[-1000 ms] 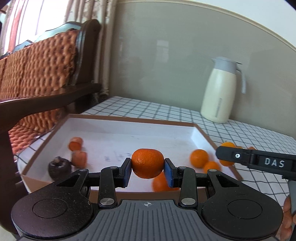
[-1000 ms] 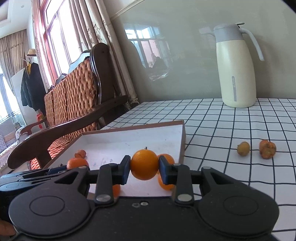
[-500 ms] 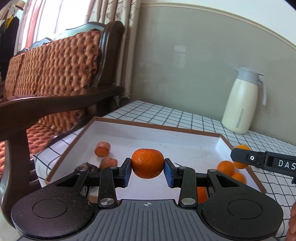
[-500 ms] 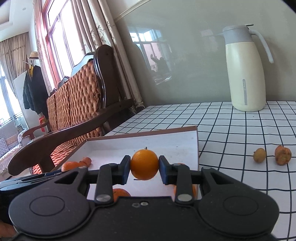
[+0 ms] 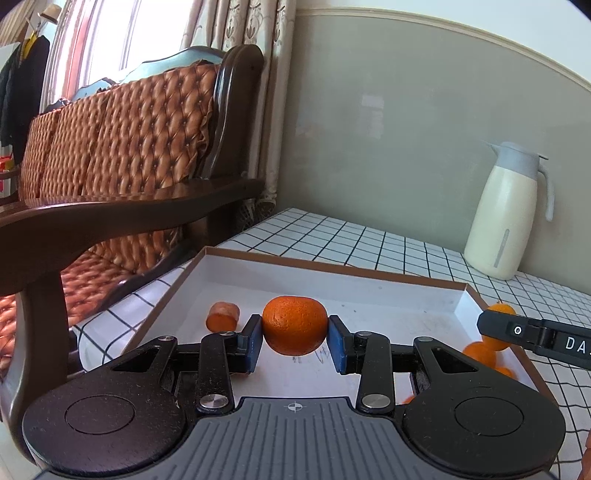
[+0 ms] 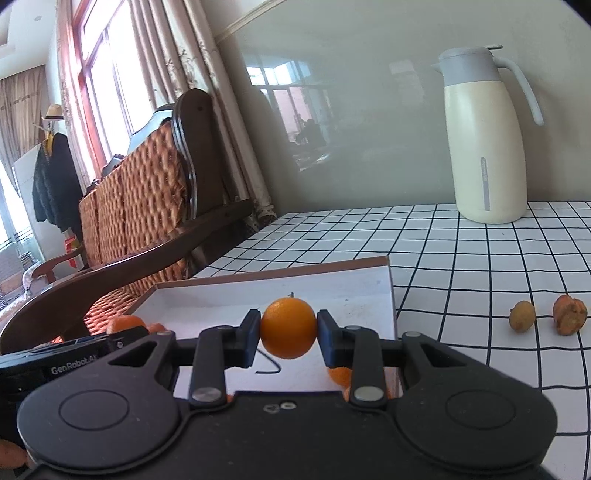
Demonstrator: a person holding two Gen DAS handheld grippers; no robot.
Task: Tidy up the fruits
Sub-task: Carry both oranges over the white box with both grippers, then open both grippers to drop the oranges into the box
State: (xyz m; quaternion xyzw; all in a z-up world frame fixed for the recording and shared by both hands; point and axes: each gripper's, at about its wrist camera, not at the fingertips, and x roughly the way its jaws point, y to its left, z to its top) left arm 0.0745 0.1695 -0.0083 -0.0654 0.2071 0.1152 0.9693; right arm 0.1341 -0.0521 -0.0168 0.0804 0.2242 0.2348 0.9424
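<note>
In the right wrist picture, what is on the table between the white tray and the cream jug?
Nothing: in the right wrist view the checked tablecloth is bare between the tray and the jug. Two small fruits lie farther right, nearer the camera.

Jug: a tall cream jug (image 6: 485, 147) with a grey lid and handle stands at the back of the table, by the wall.
Tablecloth: white with thin black squares (image 6: 461, 258).
Sofa: dark wood with an orange-brown padded back (image 5: 140, 125), beside the table.
Curtains: pale with a pattern (image 5: 255, 26), by the window.
Hat and dark coats: hanging far off (image 6: 51, 162).
</note>
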